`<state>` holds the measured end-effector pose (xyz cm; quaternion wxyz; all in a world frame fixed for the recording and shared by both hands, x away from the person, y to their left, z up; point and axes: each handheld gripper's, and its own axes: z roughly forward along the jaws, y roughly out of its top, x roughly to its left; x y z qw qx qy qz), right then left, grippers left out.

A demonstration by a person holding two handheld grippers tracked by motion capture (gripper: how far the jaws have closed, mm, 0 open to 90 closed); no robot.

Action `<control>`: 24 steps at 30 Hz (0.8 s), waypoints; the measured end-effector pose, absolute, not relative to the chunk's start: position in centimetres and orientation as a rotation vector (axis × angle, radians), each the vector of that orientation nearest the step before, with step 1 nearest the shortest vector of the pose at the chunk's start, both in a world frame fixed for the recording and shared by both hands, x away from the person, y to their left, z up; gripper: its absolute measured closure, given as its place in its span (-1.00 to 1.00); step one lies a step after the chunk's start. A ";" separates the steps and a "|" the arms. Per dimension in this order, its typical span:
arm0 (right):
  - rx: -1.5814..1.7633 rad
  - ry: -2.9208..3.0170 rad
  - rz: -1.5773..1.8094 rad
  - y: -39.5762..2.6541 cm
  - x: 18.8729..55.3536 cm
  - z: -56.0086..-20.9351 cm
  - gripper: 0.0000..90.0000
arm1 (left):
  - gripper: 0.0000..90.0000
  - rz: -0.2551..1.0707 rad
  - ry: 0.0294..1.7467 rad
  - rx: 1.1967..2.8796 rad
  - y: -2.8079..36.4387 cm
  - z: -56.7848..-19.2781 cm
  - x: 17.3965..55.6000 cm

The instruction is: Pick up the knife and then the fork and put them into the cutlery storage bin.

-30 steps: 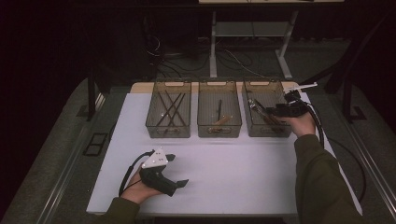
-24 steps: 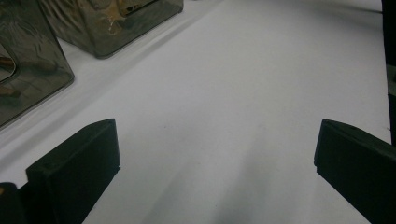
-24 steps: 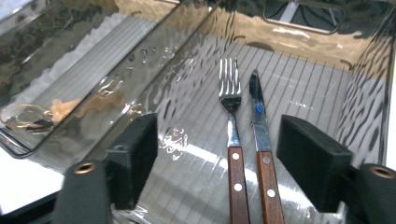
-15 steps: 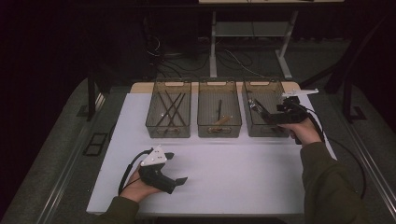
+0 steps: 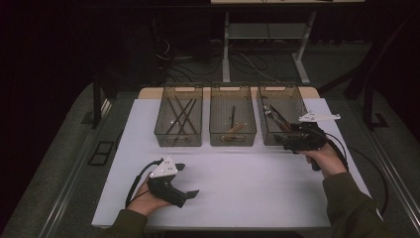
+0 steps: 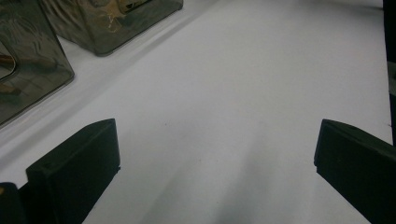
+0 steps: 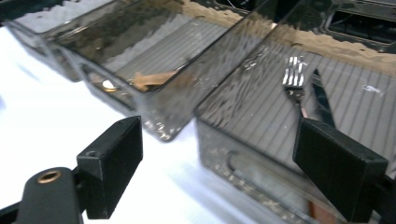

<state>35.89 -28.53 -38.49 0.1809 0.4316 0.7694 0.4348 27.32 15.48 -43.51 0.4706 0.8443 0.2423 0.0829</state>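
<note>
While the high view laid out the whole table [image 5: 237, 198], only the two gripper views settled how the jaws stood. Nearest the person, the left gripper [image 5: 190, 194] rested in the left hand [image 5: 148, 198] on the white surface near the front edge, and its own camera showed both black jaws spread wide over bare tabletop, with nothing between them. Farther in and to the right, the right gripper [image 5: 286, 145] was held in the right hand [image 5: 327, 158] just at the near wall of the right bin [image 5: 282, 141]. Its jaws had just been opening, and the right gripper view showed them parted with nothing pinched between the pads, the bin's front corner lying beyond them.

Beyond the hands, three smoky transparent bins stood side by side across the table. From above, the left bin [image 5: 179, 139] held several thin dark sticks crossed over one another. The middle bin [image 5: 233, 140] held a dark slim utensil and a brownish, wood-coloured piece; the right gripper view showed that piece [image 7: 152, 79] lying near the bin's front wall. The right bin's contents looked like a dim tangle from overhead, but the right gripper view made out a metal fork [image 7: 294, 79] lying on the ribbed floor with a dark blade, probably a knife [image 7: 322, 100], just beside it.
</note>
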 end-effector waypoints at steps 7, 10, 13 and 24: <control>1.166 2.190 1.275 -28.4 33.3 -39.1 -0.65 | -1.00 0.204 0.590 2.063 15.5 -43.5 27.3; 1.149 2.185 1.299 -28.4 32.4 -39.5 -0.65 | -1.00 0.204 0.592 2.061 15.5 -43.5 27.3; 1.144 2.174 1.318 -28.5 31.5 -39.9 -0.65 | -1.00 0.205 0.593 2.059 15.5 -43.5 27.3; 1.134 2.211 1.300 -29.0 28.7 -42.2 -0.65 | -1.00 0.206 0.596 2.058 15.6 -43.4 27.3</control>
